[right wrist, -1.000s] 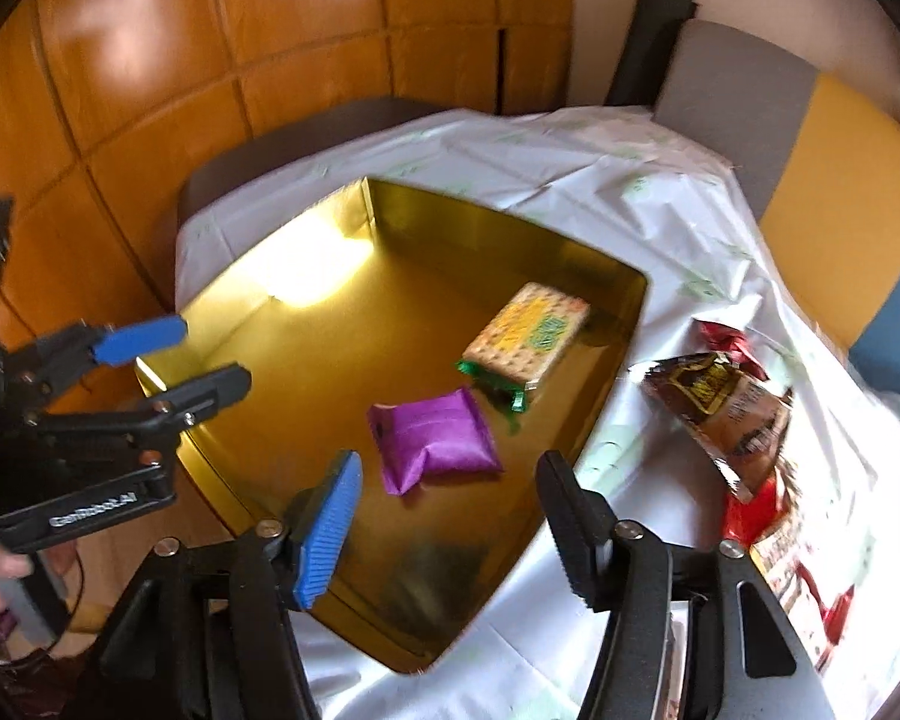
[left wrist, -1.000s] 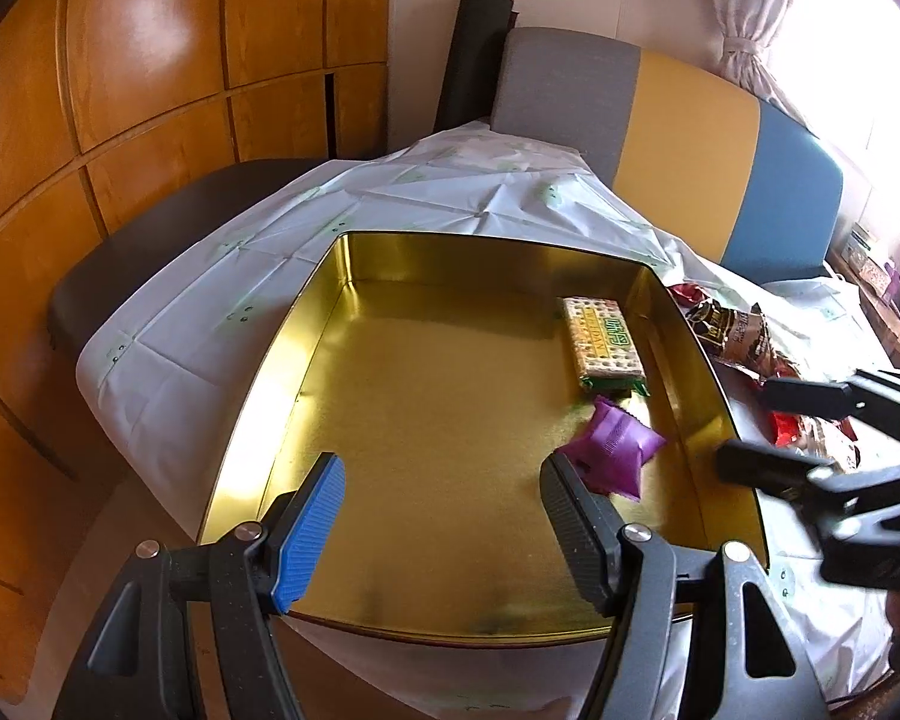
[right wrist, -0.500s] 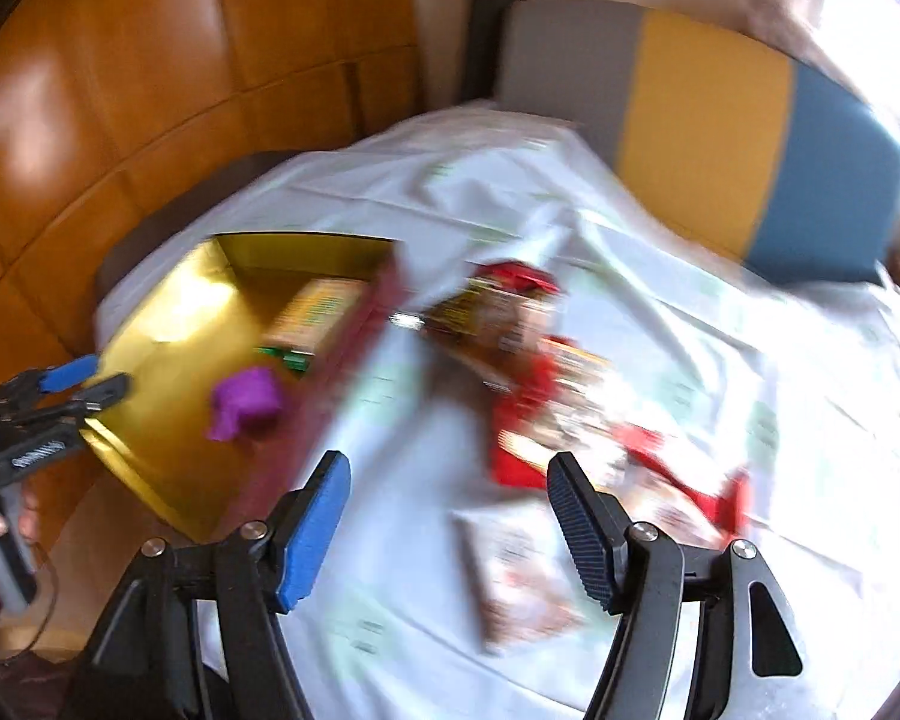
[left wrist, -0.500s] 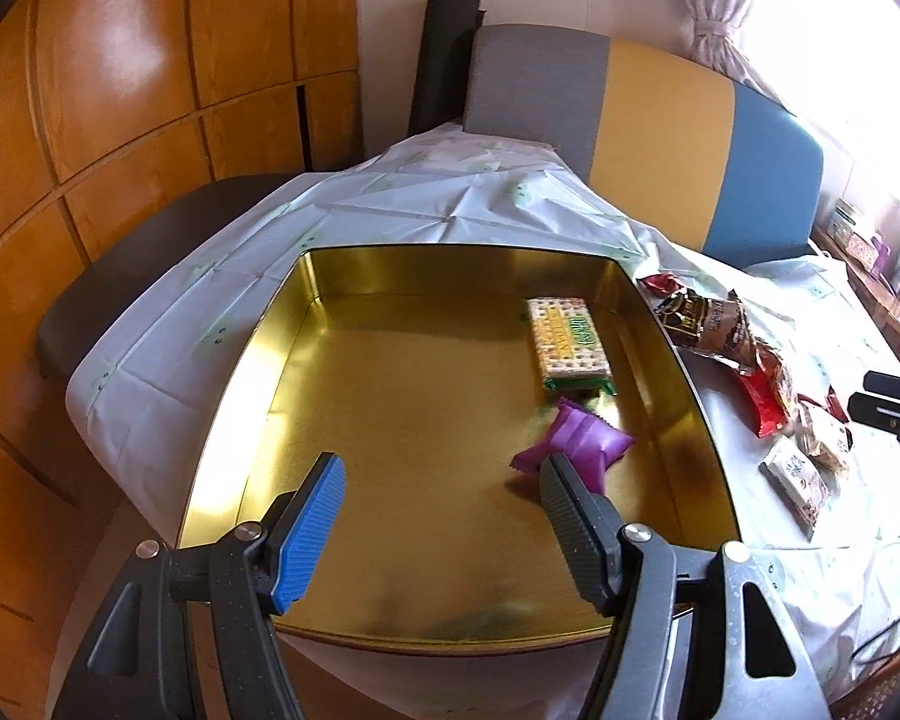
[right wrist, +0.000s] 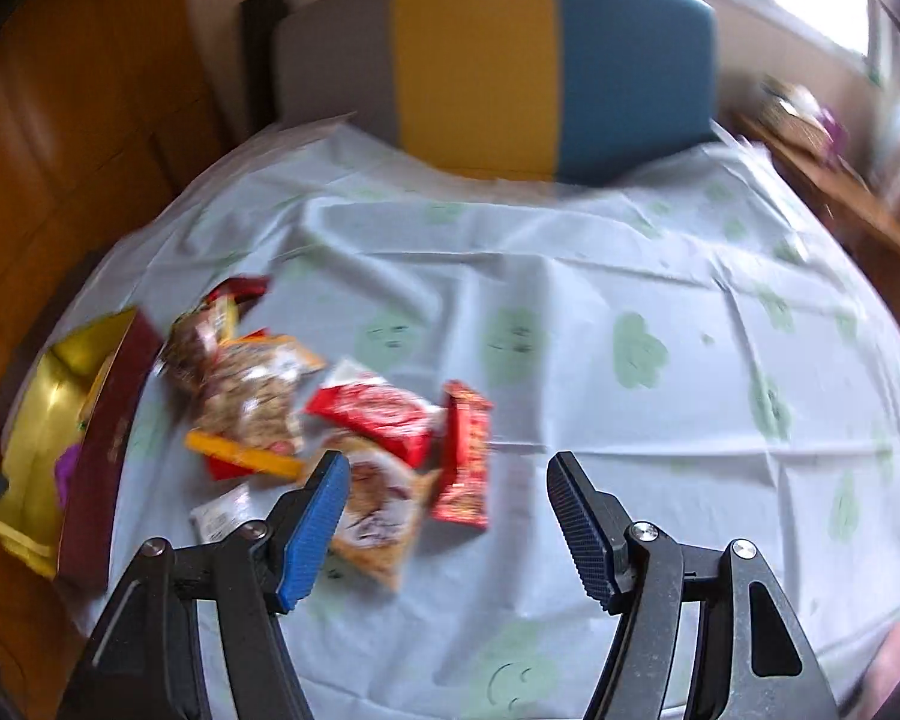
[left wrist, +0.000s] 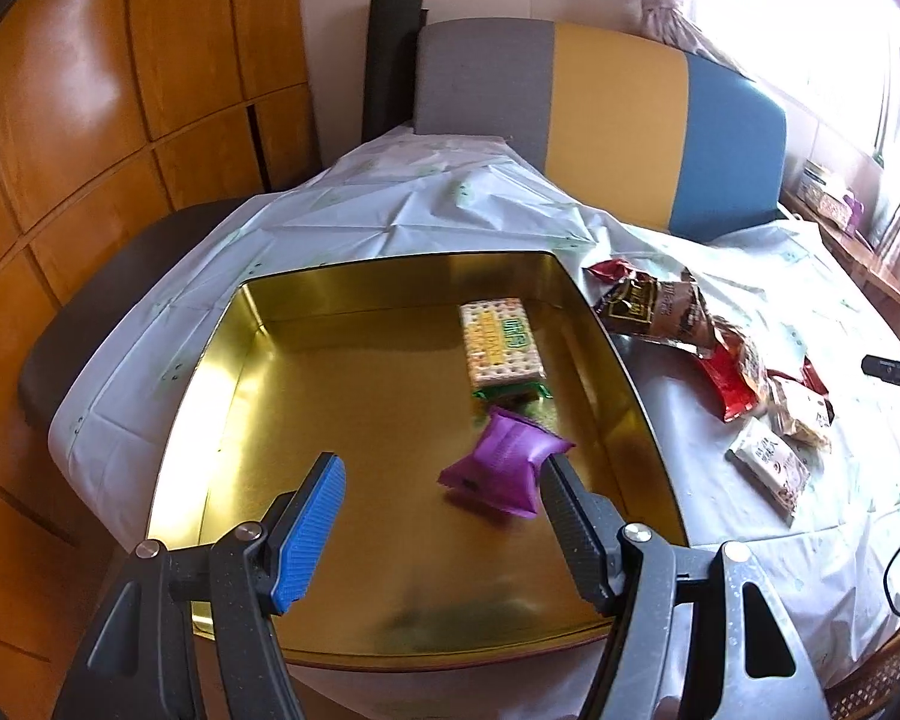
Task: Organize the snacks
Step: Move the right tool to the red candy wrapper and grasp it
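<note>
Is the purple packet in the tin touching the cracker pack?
Cannot tell. In the left wrist view the purple packet sits just below the cracker pack; its top corner meets the pack's green end, with no plain gap or contact.

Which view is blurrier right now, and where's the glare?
Right wrist view: motion-smeared all over, so the snack packets are unreadable, though the gripper's own fingers stay sharp. Left wrist view: mostly crisp; the window is blown out and glare washes the gold tin's left wall.

A home dining corner: wood-panelled wall, cushioned seat back, tied curtain by a bright window, cloth-covered bench.
</note>
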`<state>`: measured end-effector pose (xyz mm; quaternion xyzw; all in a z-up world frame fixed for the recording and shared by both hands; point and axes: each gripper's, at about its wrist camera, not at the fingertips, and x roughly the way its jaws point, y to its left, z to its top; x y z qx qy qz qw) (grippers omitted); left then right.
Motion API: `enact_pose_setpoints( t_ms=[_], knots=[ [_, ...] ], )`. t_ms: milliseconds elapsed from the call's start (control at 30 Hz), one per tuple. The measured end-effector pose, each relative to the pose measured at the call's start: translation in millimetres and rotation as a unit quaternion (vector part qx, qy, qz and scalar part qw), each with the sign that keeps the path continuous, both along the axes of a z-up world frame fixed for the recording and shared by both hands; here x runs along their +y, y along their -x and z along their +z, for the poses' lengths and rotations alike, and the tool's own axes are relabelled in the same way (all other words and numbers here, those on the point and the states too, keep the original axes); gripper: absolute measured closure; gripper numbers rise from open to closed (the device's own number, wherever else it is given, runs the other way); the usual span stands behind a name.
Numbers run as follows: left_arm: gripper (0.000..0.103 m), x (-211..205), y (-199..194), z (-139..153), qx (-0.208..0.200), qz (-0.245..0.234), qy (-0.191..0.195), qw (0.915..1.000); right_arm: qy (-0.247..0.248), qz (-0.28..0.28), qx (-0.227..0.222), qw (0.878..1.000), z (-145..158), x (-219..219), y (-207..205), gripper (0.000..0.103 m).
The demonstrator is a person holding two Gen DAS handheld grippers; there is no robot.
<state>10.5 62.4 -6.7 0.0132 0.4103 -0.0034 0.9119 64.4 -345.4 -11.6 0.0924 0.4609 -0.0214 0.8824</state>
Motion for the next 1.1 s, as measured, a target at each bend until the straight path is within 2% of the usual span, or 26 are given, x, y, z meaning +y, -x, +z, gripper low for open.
enact_pose_setpoints(
  t_ms=[100,333,533,633,700,867,1100],
  knots=[
    [0.035,-7,-2,0,0.002,-0.007,-0.003,1.0000,-0.022,-0.029,0.008,0.999,-4,-17,-3,0.034],
    [0.035,-23,-4,-4,0.009,-0.026,-0.008,0.9996,-0.052,-0.044,0.007,0.998,-5,-25,-4,0.035],
    [0.034,-31,-3,-7,0.012,-0.038,-0.007,0.9992,-0.055,-0.042,0.019,0.997,-11,-21,-7,0.052],
    [0.035,-32,-3,-9,0.014,-0.041,-0.006,0.9991,-0.052,-0.038,0.023,0.998,-14,-18,-9,0.053],
    [0.034,-32,-3,-9,0.014,-0.042,-0.006,0.9990,-0.053,-0.035,0.026,0.998,-16,-16,-11,0.057],
    [0.035,-34,-5,-9,0.013,-0.045,-0.004,0.9989,-0.079,-0.033,0.044,0.995,-28,-15,-23,0.061],
    [0.035,-35,-7,-9,0.015,-0.048,-0.005,0.9987,-0.074,-0.031,0.072,0.994,-48,-9,-41,0.062]
  ],
)
